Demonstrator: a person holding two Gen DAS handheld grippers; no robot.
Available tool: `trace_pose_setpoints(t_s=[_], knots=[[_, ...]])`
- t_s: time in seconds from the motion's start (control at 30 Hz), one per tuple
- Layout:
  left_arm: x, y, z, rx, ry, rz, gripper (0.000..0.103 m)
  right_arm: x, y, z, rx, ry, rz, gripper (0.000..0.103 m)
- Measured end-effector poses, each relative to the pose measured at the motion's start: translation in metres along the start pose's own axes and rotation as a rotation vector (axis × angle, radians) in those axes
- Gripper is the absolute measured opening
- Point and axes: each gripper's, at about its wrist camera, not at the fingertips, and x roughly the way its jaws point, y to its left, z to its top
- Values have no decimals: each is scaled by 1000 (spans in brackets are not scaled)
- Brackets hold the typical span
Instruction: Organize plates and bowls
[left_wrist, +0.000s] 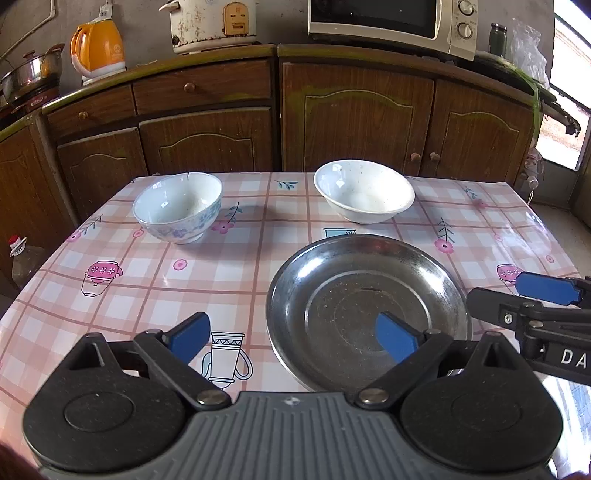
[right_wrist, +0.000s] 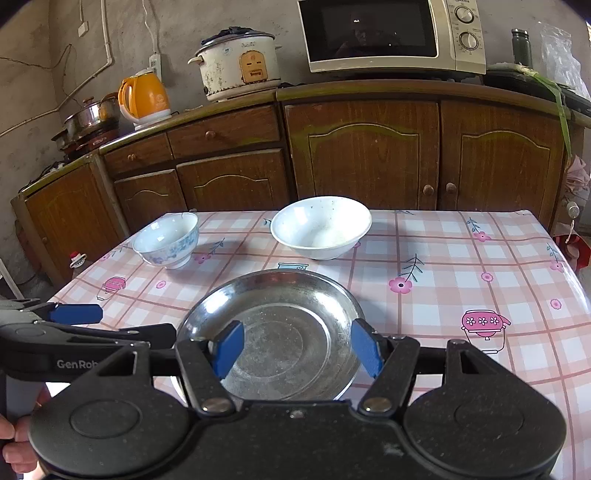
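Note:
A shallow steel plate (left_wrist: 369, 314) (right_wrist: 280, 332) lies on the near part of the pink checked table (left_wrist: 147, 288) (right_wrist: 461, 266). Behind it stand a small floral bowl (left_wrist: 179, 206) (right_wrist: 166, 240) on the left and a wider white bowl (left_wrist: 364, 195) (right_wrist: 321, 227) on the right. My left gripper (left_wrist: 293, 338) (right_wrist: 136, 322) is open, with its right pad over the plate and its left pad over the cloth. My right gripper (right_wrist: 297, 347) (left_wrist: 493, 290) hovers open above the plate's near half, holding nothing.
Brown cabinets (right_wrist: 362, 155) run behind the table. They carry an orange kettle (right_wrist: 144, 98), a rice cooker (right_wrist: 240, 66), a microwave (right_wrist: 391, 35) and a steel pot (right_wrist: 88, 118). A bottle (left_wrist: 22, 258) stands on the floor at left. A hand (right_wrist: 14, 443) shows at the lower left.

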Motion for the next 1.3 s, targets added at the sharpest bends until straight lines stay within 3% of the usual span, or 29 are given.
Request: trace_pose_setpoints(t_s=[0.9,1.3], knots=[[30,-6,40,59,-45,32,100,41,-10,32,21,-8,-3,77],[48,-15,59,101,-61,11,100,53,-19,46,35,-29,-21,77]])
